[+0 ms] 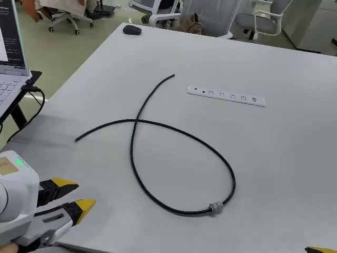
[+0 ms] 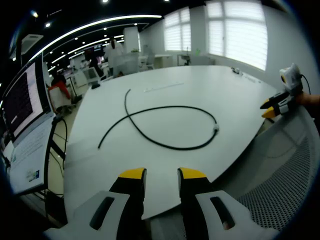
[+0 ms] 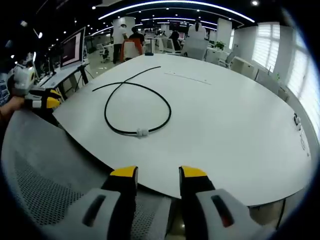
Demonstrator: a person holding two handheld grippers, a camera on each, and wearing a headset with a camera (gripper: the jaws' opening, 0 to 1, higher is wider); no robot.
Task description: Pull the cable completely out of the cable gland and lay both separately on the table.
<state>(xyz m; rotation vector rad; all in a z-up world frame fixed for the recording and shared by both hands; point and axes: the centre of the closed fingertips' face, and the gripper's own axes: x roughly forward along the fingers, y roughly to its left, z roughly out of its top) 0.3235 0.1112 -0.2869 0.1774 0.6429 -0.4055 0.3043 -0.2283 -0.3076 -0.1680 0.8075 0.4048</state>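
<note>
White table [image 1: 284,158] holds looped cable [image 1: 131,153], gland [image 1: 215,208] seemingly threaded on it.

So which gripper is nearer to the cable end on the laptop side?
Left. The left gripper is at the near edge of the table, close to that cable end; the right gripper is far to the other side, beyond the cable gland.

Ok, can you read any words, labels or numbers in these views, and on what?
Nothing can be read outright.
The laptop screen: lines of text, too blurred.
The power strip: marks too small.
The cable and cable gland: no print seen.
</note>
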